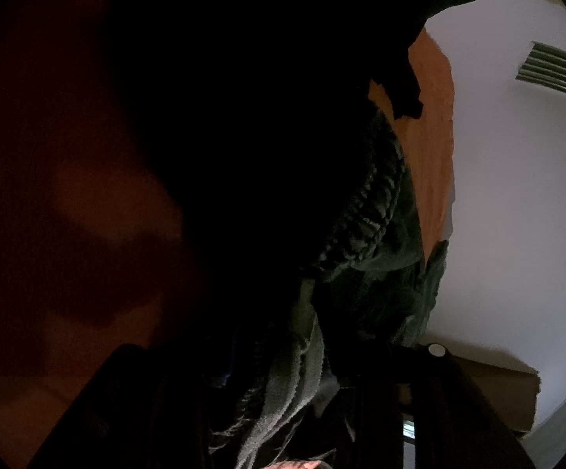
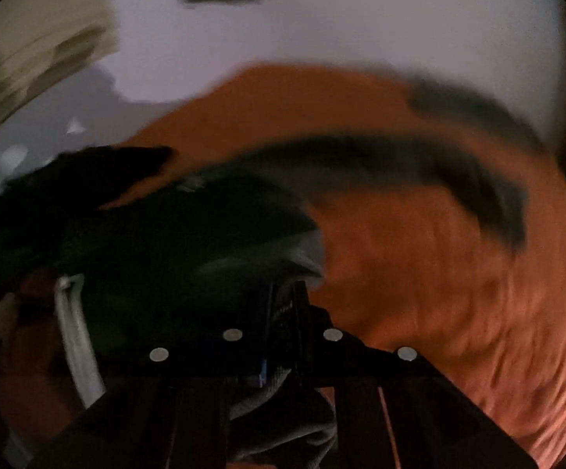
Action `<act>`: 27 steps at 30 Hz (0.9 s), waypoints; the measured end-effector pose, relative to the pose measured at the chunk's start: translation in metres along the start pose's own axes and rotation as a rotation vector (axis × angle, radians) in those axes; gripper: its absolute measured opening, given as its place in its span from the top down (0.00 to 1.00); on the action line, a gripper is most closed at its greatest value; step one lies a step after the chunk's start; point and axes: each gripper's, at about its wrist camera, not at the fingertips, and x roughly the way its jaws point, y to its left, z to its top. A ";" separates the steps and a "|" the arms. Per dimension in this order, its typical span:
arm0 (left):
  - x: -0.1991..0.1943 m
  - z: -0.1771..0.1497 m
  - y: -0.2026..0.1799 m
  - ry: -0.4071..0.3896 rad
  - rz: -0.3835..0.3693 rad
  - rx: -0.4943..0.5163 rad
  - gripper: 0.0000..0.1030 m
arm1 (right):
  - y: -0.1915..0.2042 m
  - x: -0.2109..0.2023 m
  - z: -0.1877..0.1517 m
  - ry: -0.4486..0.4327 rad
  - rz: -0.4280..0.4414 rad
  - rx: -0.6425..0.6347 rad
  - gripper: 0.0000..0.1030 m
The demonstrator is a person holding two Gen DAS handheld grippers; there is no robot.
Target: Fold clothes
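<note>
Right tool (image 2: pixel 283 312): clamped on dark garment (image 2: pixel 189 242) | Left tool (image 1: pixel 322 410): mostly in shadow, grip state cannot be told, grey knit fabric (image 1: pixel 365 215) draped across it | Garment lies over orange bedsheet (image 2: pixel 439 293) | White wall (image 1: pixel 517 195) behind.

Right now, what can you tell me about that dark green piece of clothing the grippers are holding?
The dark green fabric garment looks thick and soft, with a ribbed knit band and a paler grey-green edge. It hangs bunched and crumpled, not yet folded, over the orange bedsheet. The right gripper seems closed on a fold of it. The left gripper's view is mostly dark, so its grip is unclear.
</note>
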 end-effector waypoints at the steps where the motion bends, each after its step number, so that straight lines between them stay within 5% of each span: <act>1: 0.001 0.000 -0.002 -0.003 0.004 0.003 0.62 | 0.020 -0.003 0.000 -0.004 0.032 -0.072 0.91; 3: 0.003 0.000 -0.005 -0.001 0.006 0.007 0.62 | 0.060 -0.003 -0.010 0.027 0.108 -0.205 0.91; 7: 0.010 0.000 -0.010 0.002 0.004 0.004 0.62 | 0.090 0.041 -0.055 0.269 0.201 -0.268 0.88; 11: 0.017 0.001 -0.016 0.005 0.002 0.000 0.62 | 0.053 0.075 -0.075 0.457 0.274 -0.033 0.85; 15: 0.027 0.003 -0.024 0.007 -0.001 -0.012 0.62 | 0.008 0.067 -0.043 0.360 0.384 0.190 0.83; 18: 0.034 -0.004 -0.031 0.010 -0.001 -0.017 0.60 | -0.021 0.071 -0.025 0.274 0.335 0.290 0.20; 24: 0.039 -0.011 -0.031 0.022 -0.001 -0.016 0.58 | -0.065 0.116 -0.034 0.360 0.292 0.448 0.21; 27: 0.046 -0.010 -0.035 0.029 -0.003 -0.016 0.57 | -0.060 0.128 -0.034 0.368 0.340 0.444 0.89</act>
